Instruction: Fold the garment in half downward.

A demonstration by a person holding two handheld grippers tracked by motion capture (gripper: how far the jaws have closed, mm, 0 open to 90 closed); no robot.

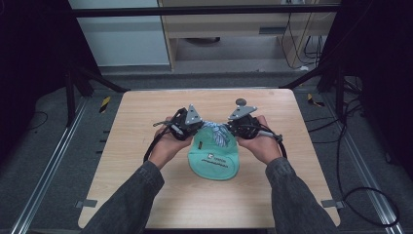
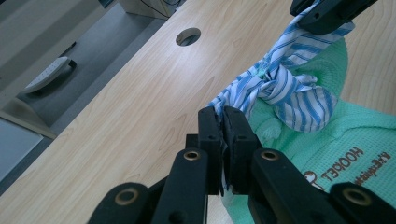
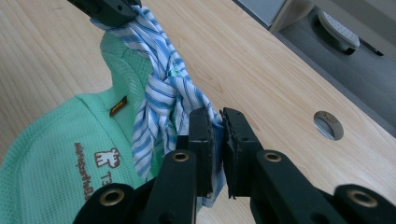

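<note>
Both grippers pinch the same blue-and-white striped cloth strip [image 2: 285,88], one at each end. Seen from above, the left gripper [image 1: 197,127] sits at the left of the green bag's [image 1: 214,163] top and the right gripper [image 1: 233,127] at its right, each held in one of the person's hands, with grey sleeves coming in from the bottom edge.

Looking along the left gripper [image 2: 223,122], its black jaws are pressed nearly together with the end of the strip caught between them. From there the strip runs up to a knot [image 2: 275,79] over the neck of the bag, and the other end disappears into the right gripper's jaws at the top edge.

The right gripper [image 3: 217,122] clamps its end of the strip in the same way, jaws narrow, cloth squeezed between the pads.

The bag [image 3: 60,158] lies flat on the wooden table [image 1: 146,112], near its middle, printed side up with a small brown label near its neck. A round hole [image 3: 328,125] in the tabletop lies beyond the grippers, well apart from the bag.
</note>
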